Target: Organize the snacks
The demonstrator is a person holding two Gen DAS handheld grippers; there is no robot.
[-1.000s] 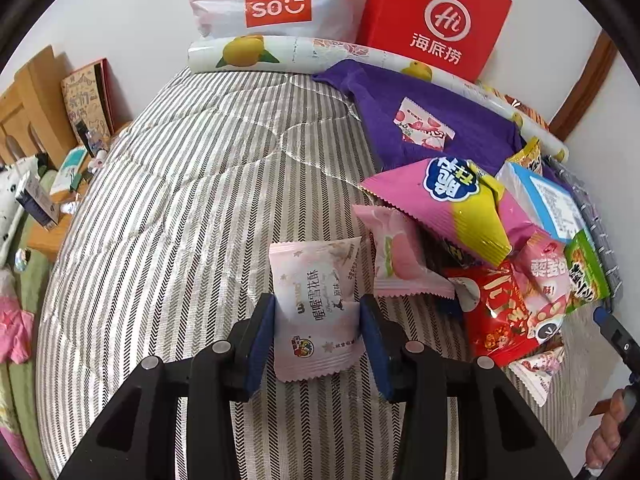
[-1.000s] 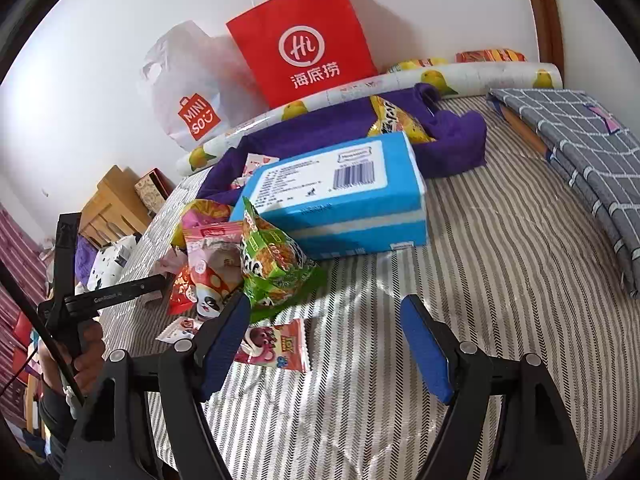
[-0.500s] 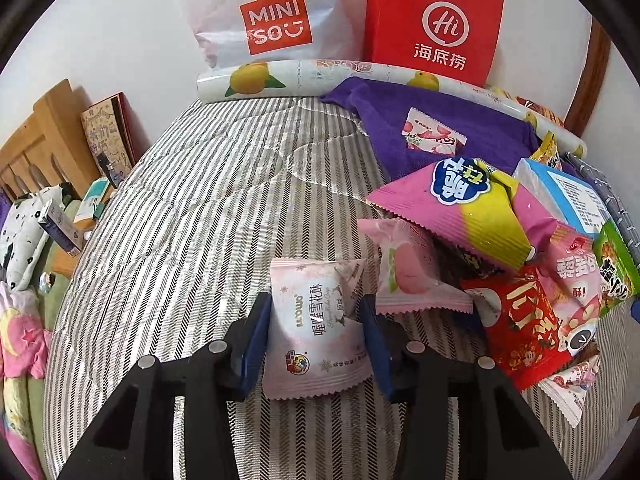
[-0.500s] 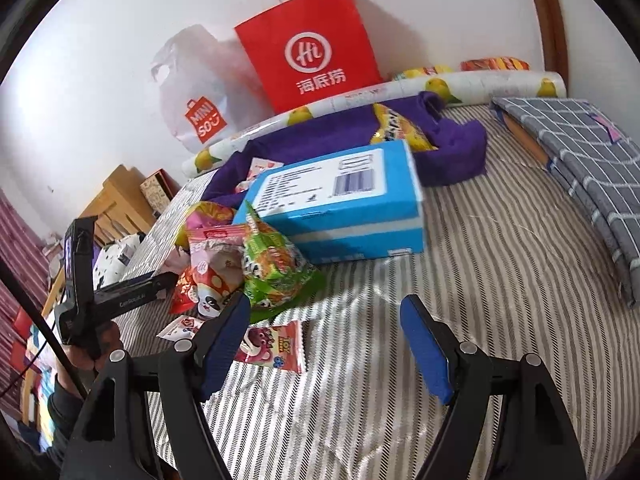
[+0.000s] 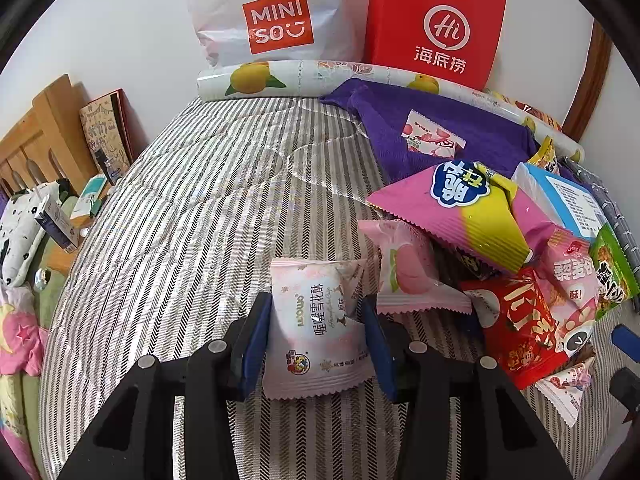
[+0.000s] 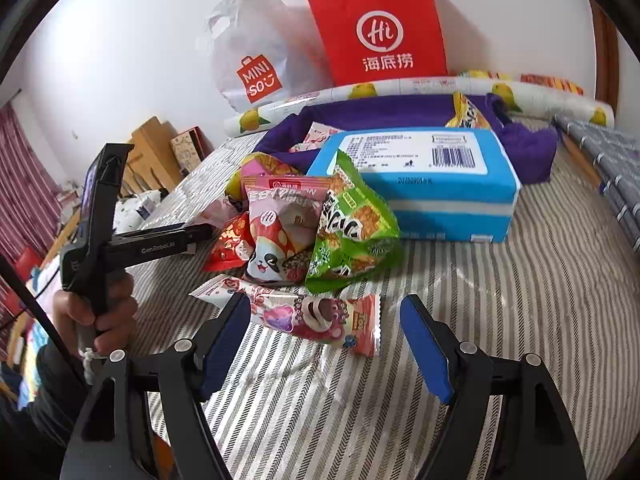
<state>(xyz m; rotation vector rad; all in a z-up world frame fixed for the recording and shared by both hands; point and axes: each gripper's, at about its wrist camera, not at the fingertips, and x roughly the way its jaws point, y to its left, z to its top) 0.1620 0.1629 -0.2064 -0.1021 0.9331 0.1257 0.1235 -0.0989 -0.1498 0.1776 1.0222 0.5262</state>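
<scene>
The left tool (image 5: 316, 340) grips a pale pink packet (image 5: 316, 328), its blue pads pressed to both sides, low over the striped bed (image 5: 180, 240). Just right of it lies a pink sweet (image 5: 408, 276) at the edge of the snack heap (image 5: 520, 280). The right tool (image 6: 324, 340) stands open over a strawberry-bear packet (image 6: 316, 314) flat on the bed; its left pad seems to touch the wrapper, though the angle makes that uncertain. Behind sit a green bag (image 6: 352, 220), a mushroom bag (image 6: 280, 232) and a blue box (image 6: 424, 184). A red bag (image 6: 380, 28) and a white bag (image 6: 256, 56) lean on the wall.
</scene>
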